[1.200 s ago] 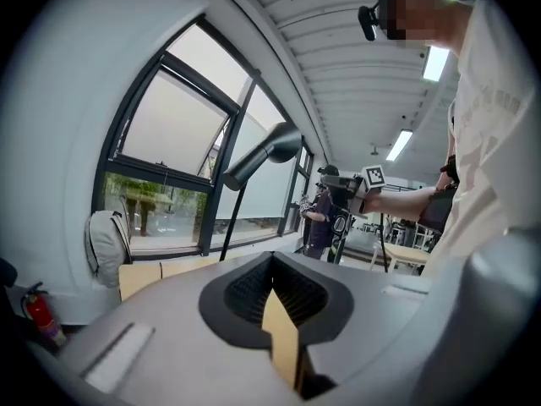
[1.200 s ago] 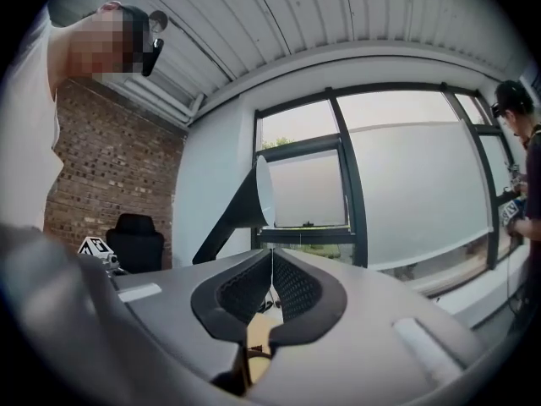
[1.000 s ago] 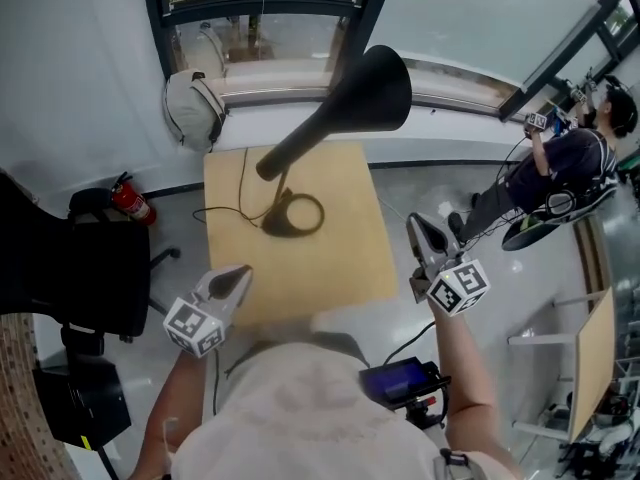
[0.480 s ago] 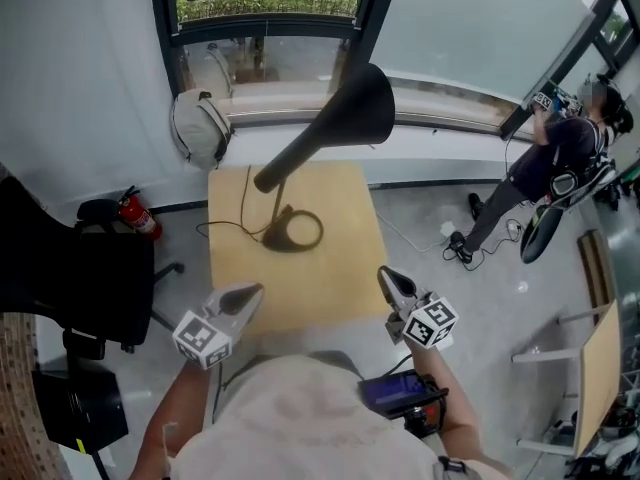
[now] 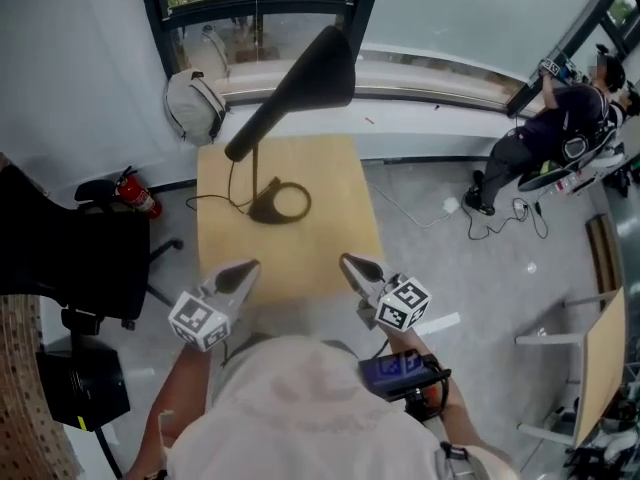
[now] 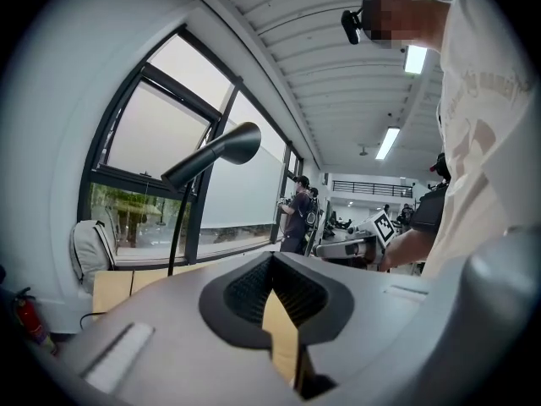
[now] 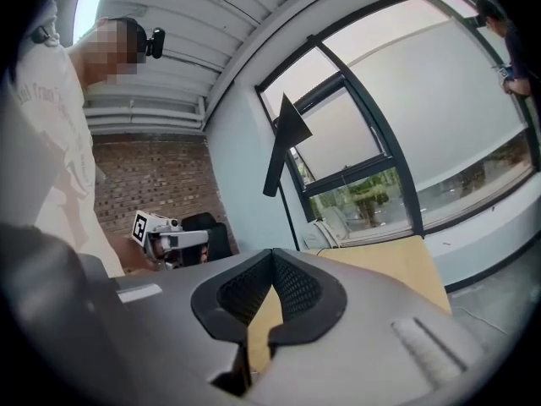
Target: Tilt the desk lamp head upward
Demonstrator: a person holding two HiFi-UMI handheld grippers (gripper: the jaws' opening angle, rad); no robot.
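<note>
The left gripper (image 6: 274, 262) has its jaws closed tip to tip with nothing between them. Beyond them, the desk lamp (image 6: 221, 150) stands on a wooden table (image 6: 114, 288), its black head high against the window. A pale backpack (image 6: 87, 248) sits at the left, and the right gripper (image 6: 335, 249) hovers at the right

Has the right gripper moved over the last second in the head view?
Yes. The right gripper has swung left: it was off the table's right edge, now its tip sits over the near right corner.
</note>
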